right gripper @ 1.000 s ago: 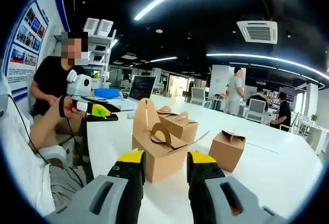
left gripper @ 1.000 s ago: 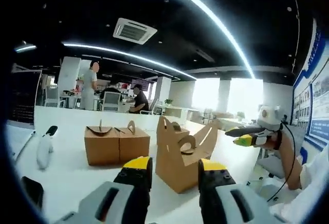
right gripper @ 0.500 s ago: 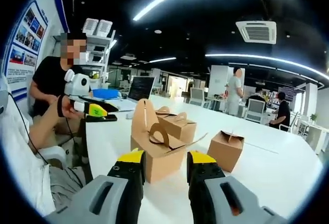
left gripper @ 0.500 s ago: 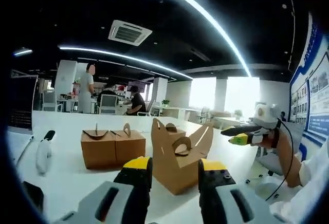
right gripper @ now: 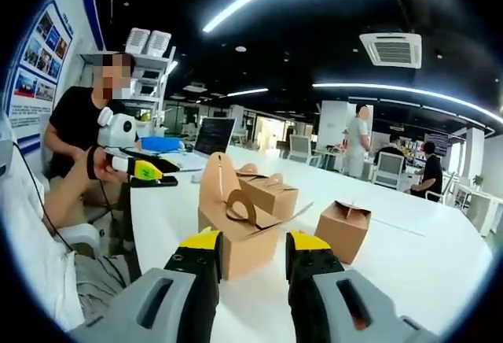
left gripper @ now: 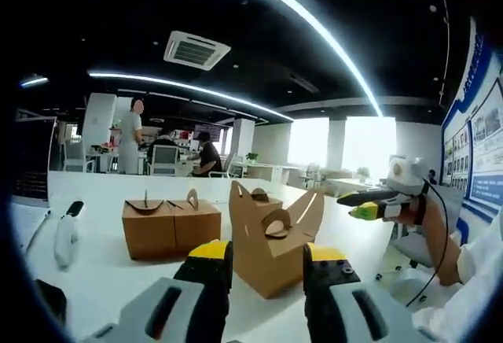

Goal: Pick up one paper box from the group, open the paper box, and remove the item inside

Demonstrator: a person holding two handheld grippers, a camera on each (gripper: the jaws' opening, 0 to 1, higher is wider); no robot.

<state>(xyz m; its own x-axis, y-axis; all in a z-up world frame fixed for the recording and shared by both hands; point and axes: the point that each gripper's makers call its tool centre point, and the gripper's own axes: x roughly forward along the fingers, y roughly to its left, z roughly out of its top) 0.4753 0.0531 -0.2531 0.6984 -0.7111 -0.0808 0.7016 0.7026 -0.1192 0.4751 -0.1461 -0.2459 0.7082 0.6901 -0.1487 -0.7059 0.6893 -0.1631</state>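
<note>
Three brown paper boxes stand on the white tabletop [left gripper: 102,268]. The nearest one, an opened paper box [left gripper: 271,241] with its handle flaps standing up and one side flap spread outward, sits just beyond the jaws of the left hand-held gripper [left gripper: 267,258]; in the right gripper view the same opened paper box [right gripper: 236,229] sits just past the right hand-held gripper [right gripper: 251,248]. Its top opening faces upward; I cannot tell its long axis. In the left gripper view, two closed boxes [left gripper: 169,225] stand touching side by side to its left, handles up. In the right gripper view one closed box [right gripper: 269,193] is behind the open one and another closed box [right gripper: 343,229] stands apart to the right.

Both hand-held grippers have their two yellow-tipped jaws parted with nothing between them, above the tabletop. A white remote-like object [left gripper: 64,229] lies at the left of the tabletop. A laptop [right gripper: 211,137] stands at the far end.
</note>
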